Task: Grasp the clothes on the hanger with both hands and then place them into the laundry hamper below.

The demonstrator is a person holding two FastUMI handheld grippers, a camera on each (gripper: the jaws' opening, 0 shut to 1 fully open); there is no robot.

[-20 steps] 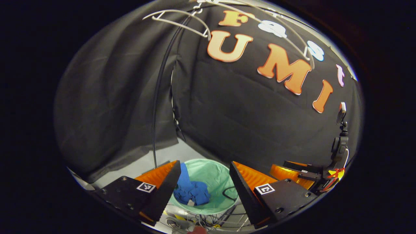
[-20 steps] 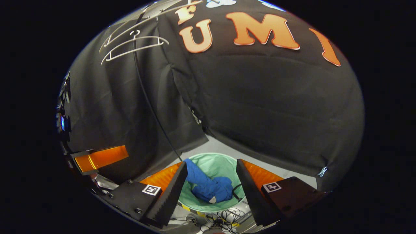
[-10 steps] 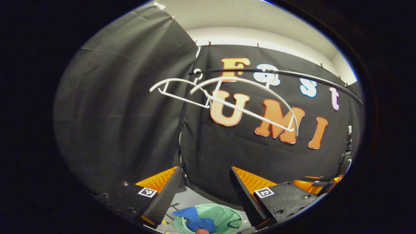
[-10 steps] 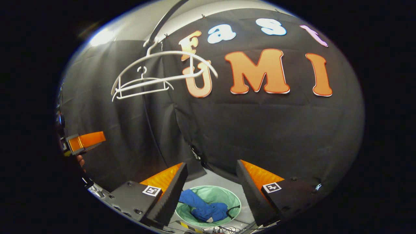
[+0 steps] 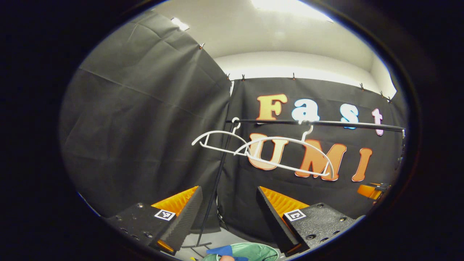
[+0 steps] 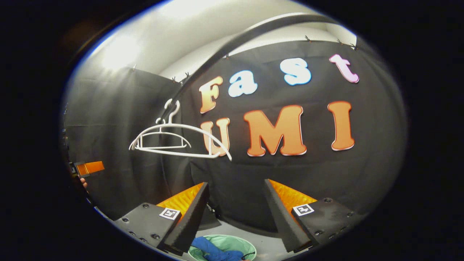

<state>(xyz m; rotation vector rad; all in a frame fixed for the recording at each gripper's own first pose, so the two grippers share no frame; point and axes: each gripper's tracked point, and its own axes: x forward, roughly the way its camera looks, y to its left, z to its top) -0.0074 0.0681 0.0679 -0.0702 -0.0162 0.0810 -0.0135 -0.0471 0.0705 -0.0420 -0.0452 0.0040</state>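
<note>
Left gripper [image 5: 224, 210]: my jaws stand apart, holding nothing.
Right gripper [image 6: 235, 206]: jaws apart too, nothing between them.
Blue crumpled garment [image 6: 214, 252]: lies inside the pale green round laundry hamper [image 6: 237, 244], straight below both my grippers.
White plastic hangers [image 5: 282, 156]: bare on the black rail [image 5: 319, 123], ahead and above.
Room: open air ahead of me; I judge the drop done.

A black rail [image 5: 326, 123] is running across the booth on a thin stand [image 5: 214, 197], and a ceiling light [image 5: 290, 5] is glowing above.
</note>
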